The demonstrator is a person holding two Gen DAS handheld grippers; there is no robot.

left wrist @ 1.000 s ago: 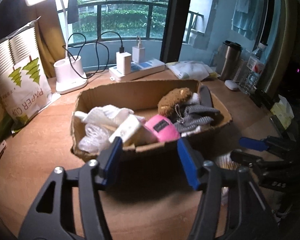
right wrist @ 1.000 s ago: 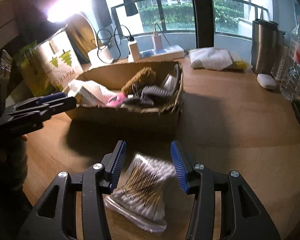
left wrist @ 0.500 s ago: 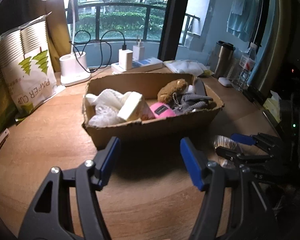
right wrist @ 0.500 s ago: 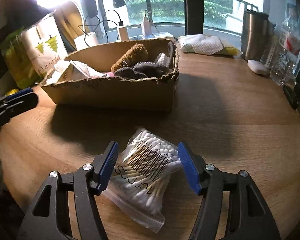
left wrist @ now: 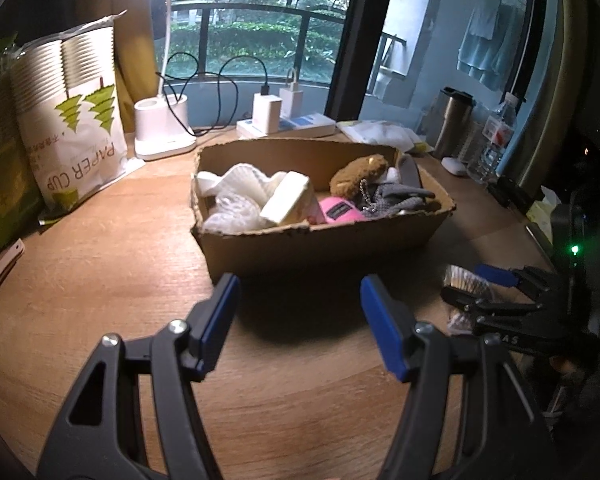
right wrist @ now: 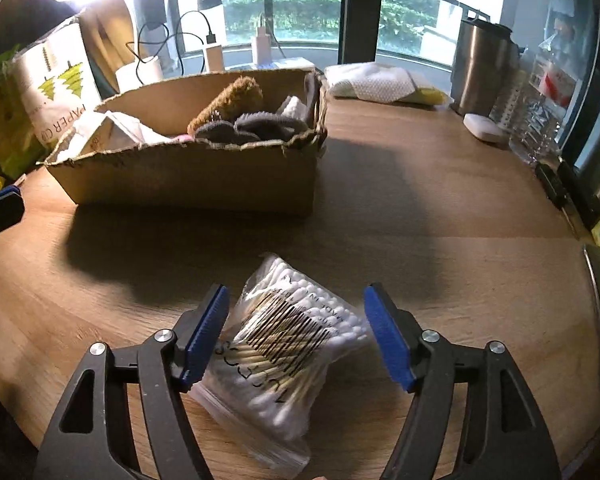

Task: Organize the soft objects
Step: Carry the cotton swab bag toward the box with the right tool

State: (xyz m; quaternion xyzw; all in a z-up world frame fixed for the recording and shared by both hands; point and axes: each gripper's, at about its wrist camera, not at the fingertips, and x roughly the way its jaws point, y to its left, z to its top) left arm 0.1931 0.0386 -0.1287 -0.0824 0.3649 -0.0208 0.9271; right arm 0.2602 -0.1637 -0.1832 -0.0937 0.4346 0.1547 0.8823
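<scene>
A clear bag of cotton swabs [right wrist: 288, 292] lies on the wooden table [right wrist: 440, 208], in front of a torn cardboard box [right wrist: 204, 176]. My right gripper [right wrist: 297, 308] straddles the bag and its jaws are opening; the blue pads do not press on it. The box [left wrist: 320, 240] holds a white cloth [left wrist: 244, 180], a cream pack [left wrist: 288, 200], a pink item [left wrist: 338, 210], a brown plush [left wrist: 360, 172] and a grey glove [left wrist: 400, 198]. My left gripper [left wrist: 300, 312] hovers open in front of the box with nothing between its fingers. The right gripper [left wrist: 488, 284] shows at the right of the left wrist view.
A paper-cup bag [left wrist: 72, 136] stands at the left, with a white lamp base [left wrist: 162, 128] and a power strip with chargers [left wrist: 288, 124] behind the box. At the right are a steel tumbler [right wrist: 480, 68], a water bottle [right wrist: 540, 112], a folded white cloth [right wrist: 376, 82] and a small white case [right wrist: 482, 126].
The right gripper's jaws spread wider around the swab bag and tipped further down. The left gripper drew back from the box, which now looks smaller and farther.
</scene>
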